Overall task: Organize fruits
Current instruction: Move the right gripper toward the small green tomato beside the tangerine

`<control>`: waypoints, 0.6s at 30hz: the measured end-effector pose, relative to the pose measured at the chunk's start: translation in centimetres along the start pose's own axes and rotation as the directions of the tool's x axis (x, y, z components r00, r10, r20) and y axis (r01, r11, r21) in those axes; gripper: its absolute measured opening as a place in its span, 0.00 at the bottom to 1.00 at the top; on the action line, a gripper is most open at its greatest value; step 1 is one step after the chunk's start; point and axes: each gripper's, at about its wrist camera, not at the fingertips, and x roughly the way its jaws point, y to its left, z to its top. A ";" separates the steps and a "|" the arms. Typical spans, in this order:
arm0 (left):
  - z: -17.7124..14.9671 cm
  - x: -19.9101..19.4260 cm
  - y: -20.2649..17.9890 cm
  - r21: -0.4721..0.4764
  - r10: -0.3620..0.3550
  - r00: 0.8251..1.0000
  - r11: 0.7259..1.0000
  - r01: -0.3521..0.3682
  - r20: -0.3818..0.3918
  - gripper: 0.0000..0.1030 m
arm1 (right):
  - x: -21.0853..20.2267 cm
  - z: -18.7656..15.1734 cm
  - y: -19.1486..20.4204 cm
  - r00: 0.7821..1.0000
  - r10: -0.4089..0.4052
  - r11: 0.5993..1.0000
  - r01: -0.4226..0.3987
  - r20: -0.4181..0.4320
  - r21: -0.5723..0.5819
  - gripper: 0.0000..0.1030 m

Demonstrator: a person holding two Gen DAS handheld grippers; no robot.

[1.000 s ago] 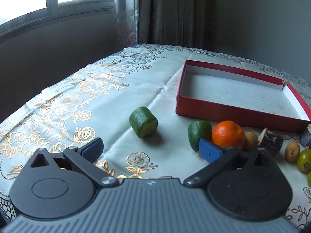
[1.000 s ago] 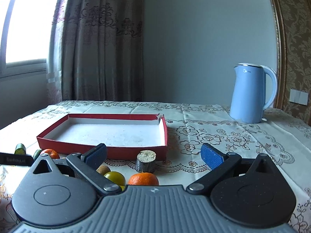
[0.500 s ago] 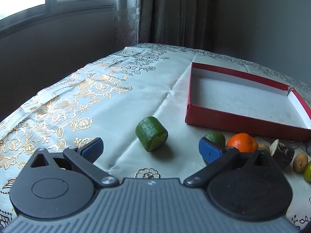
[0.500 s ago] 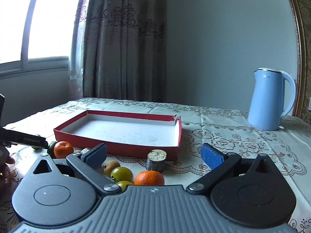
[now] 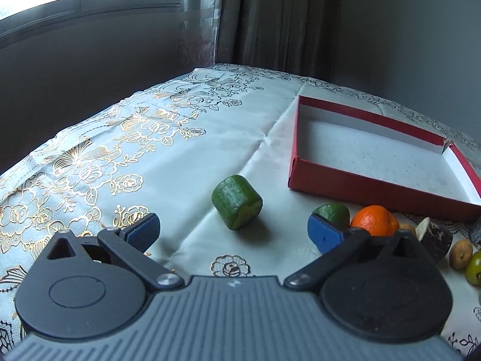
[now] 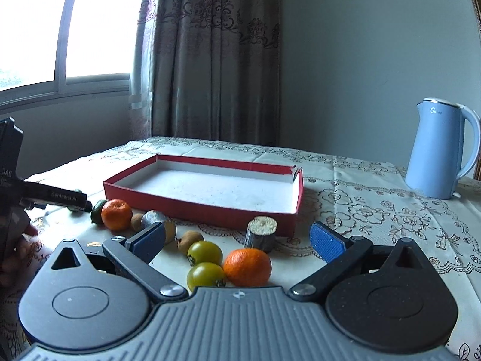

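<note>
My left gripper (image 5: 233,233) hangs low over the bench (image 5: 180,156), its jaws spread wide and holding nothing. The green cucumber chunk (image 5: 237,202) lies on the cloth just ahead of them, in line with the gap and apart from both pads. Past my right-hand pad a second green piece (image 5: 332,214) sits touching an orange (image 5: 374,219), with a dark stub (image 5: 436,240) and small brown fruits further right. The red box (image 5: 375,186) stands behind them, nothing inside it.

My right gripper (image 6: 237,237) is likewise released and empty. Between its pads I see two yellow-green fruits (image 6: 205,252), one behind the other, with another orange (image 6: 248,266) touching the nearer one, and a cut stub (image 6: 261,234) standing upright just before the box wall. A blue kettle (image 6: 442,150) stands well off to the right.
</note>
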 end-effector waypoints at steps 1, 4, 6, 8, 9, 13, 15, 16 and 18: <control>0.0 -0.1 0.0 -0.001 0.001 1.000 1.000 -0.001 0.004 1.00 | 0.1 -0.1 0.0 1.000 0.006 1.000 -0.006 -0.008 -0.003 0.90; -0.2 -0.4 0.0 -0.004 -0.001 1.000 1.000 0.001 0.017 1.00 | 0.5 -0.4 0.1 0.998 0.039 0.999 -0.039 -0.046 -0.003 0.62; -0.2 -0.5 0.1 -0.010 -0.002 1.000 1.000 0.003 0.023 1.00 | 0.8 -0.5 0.4 0.995 0.074 0.997 -0.074 -0.074 0.001 0.61; -0.2 -0.5 0.1 -0.017 -0.004 1.000 1.000 0.004 0.025 1.00 | 0.8 -0.8 1.0 0.994 0.079 0.997 -0.081 -0.081 -0.016 0.61; -0.2 -0.5 0.2 -0.021 -0.003 1.000 1.000 0.004 0.025 1.00 | 0.8 -0.9 1.3 0.993 0.082 0.996 -0.084 -0.083 -0.026 0.61; -0.2 -0.5 0.4 -0.033 -0.007 1.000 0.999 0.007 0.026 1.00 | 0.5 -1.2 2.0 0.990 0.105 0.993 -0.109 -0.095 -0.034 0.55; -0.2 -0.6 0.4 -0.032 -0.006 1.000 0.999 0.007 0.026 1.00 | 0.5 -1.3 2.2 0.987 0.115 0.992 -0.119 -0.116 -0.034 0.54; -0.2 -0.6 0.3 -0.031 -0.005 1.000 1.000 0.006 0.027 1.00 | 0.6 -1.4 2.3 0.986 0.112 0.993 -0.117 -0.125 -0.034 0.54; -0.2 -0.6 0.3 -0.027 -0.003 1.000 1.000 0.004 0.029 1.00 | 1.0 -1.7 2.4 0.984 0.099 0.994 -0.104 -0.148 -0.030 0.54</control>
